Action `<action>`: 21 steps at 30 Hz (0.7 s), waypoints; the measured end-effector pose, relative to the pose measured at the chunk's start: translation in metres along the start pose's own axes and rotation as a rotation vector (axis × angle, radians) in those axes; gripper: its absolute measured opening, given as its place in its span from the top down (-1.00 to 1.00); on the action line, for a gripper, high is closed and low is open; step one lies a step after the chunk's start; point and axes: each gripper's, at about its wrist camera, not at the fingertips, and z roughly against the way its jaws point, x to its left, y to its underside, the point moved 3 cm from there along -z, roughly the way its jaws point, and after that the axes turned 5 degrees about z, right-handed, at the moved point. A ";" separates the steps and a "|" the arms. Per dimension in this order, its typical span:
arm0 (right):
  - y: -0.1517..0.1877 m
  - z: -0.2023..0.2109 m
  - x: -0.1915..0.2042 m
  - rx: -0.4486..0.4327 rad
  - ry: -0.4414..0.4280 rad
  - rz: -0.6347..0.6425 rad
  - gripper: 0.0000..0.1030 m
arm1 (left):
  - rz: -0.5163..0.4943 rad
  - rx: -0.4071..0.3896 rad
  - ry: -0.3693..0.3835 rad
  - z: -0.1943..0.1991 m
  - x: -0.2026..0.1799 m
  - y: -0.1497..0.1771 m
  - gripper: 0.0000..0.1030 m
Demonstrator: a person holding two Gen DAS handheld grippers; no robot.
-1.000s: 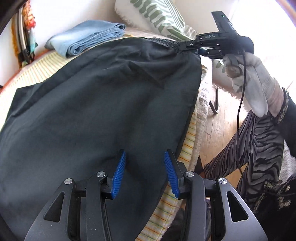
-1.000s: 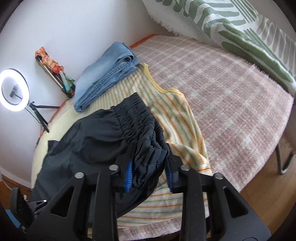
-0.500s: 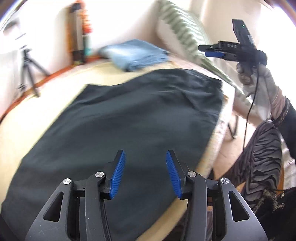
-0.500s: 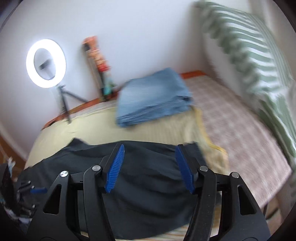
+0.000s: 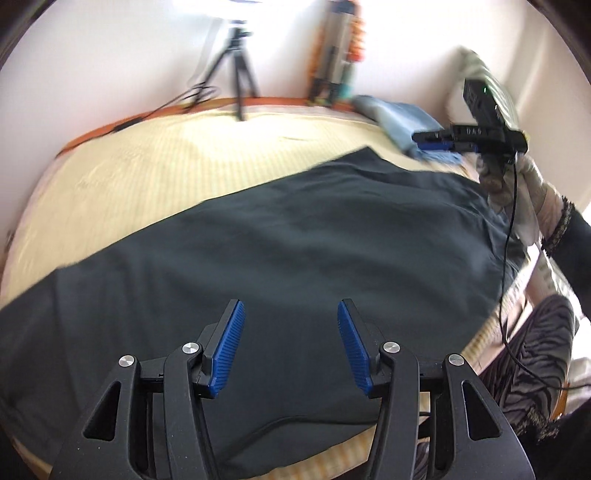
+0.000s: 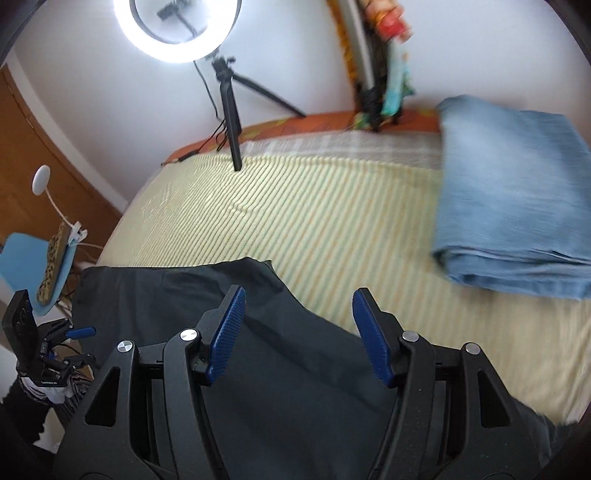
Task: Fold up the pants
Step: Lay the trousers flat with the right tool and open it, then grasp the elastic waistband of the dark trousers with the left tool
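Across the middle of the left wrist view, the black pants (image 5: 295, 251) lie spread flat on my yellow striped sheet (image 5: 155, 162), reaching from the lower left edge to the right side of the frame. My left gripper (image 5: 291, 345) hangs over them at bottom centre, its blue pads spread wide with nothing between them. At the upper right of that view my right gripper (image 5: 434, 142) shows from the side in my gloved hand, above the far end of the pants; its fingers pinch nothing. From the right wrist view, its blue pads (image 6: 225, 332) stand well apart over the dark cloth, which fills the lower centre of the frame. Folded blue jeans (image 6: 513, 199) rest on the sheet at the right edge, apart from the pants. A ring light (image 6: 177, 26) on a tripod glows at top centre against the wall.
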 end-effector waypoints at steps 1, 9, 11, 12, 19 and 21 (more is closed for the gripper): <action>-0.004 -0.014 0.002 0.019 -0.017 0.003 -0.23 | 0.024 -0.004 -0.007 0.003 0.009 0.001 0.00; -0.012 -0.089 0.023 0.146 -0.093 0.048 -0.15 | 0.233 -0.098 -0.093 0.056 0.082 0.002 0.00; -0.011 -0.096 0.030 0.153 -0.100 0.064 0.38 | 0.281 -0.127 -0.125 0.069 0.101 0.003 0.00; -0.011 -0.097 0.035 0.151 -0.085 0.087 0.49 | 0.303 -0.146 -0.147 0.079 0.112 0.005 0.00; -0.017 -0.089 0.053 0.095 0.089 0.205 0.90 | 0.467 -0.213 -0.245 0.120 0.184 0.029 0.00; -0.021 -0.089 0.047 0.100 0.101 0.182 0.90 | 0.532 -0.225 -0.258 0.128 0.205 0.040 0.00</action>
